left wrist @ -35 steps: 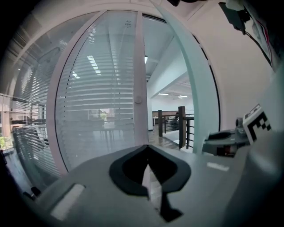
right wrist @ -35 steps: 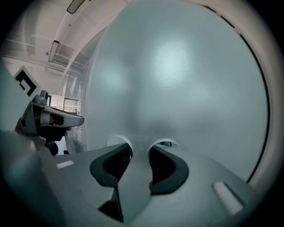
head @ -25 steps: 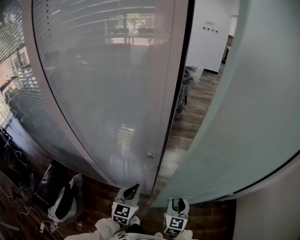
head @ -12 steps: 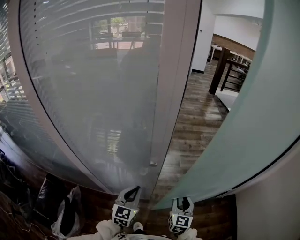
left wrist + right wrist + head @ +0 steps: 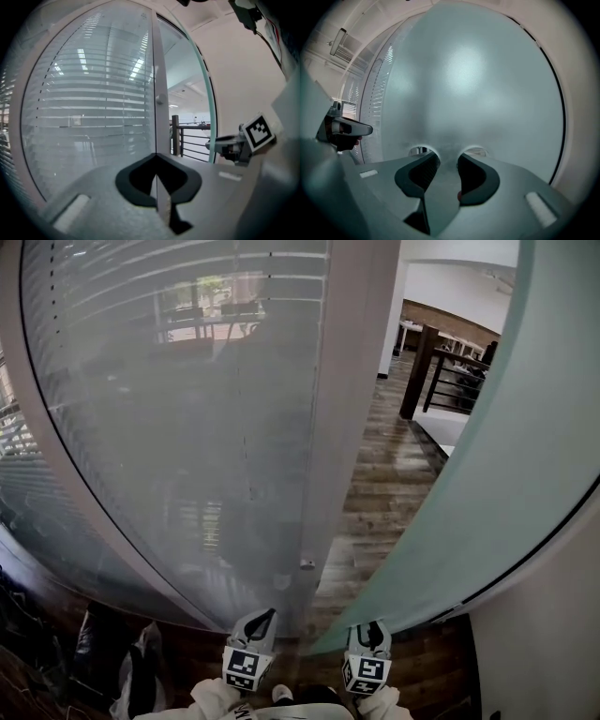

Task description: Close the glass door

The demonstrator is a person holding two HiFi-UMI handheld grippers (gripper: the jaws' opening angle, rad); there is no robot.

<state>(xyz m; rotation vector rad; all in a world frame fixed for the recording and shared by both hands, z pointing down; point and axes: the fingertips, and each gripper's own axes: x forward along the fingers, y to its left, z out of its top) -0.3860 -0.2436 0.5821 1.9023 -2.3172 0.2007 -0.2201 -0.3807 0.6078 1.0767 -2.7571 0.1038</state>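
The frosted glass door [image 5: 506, 446] curves up the right of the head view and stands ajar. A gap of wood floor separates it from the pale frame post [image 5: 347, 409], which carries a small knob [image 5: 307, 564]. My left gripper [image 5: 253, 626] is low in front of the post's foot with its jaws shut and nothing in them. In the left gripper view it [image 5: 156, 157] points at the post [image 5: 159, 84]. My right gripper [image 5: 367, 636] is open and empty, close up against the door's frosted face [image 5: 478, 84]. Whether its tips [image 5: 448, 157] touch the glass I cannot tell.
A curved frosted glass wall with blinds [image 5: 169, 427] fills the left. Dark bags [image 5: 131, 681] lie on the floor at lower left. Through the gap, wood flooring [image 5: 375, 502] leads to a dark railing [image 5: 450, 381]. A white wall [image 5: 553, 634] stands at the right.
The head view has swung, so the hallway and railing now show through the gap. My right gripper sits a little further right, and my left one has barely shifted.
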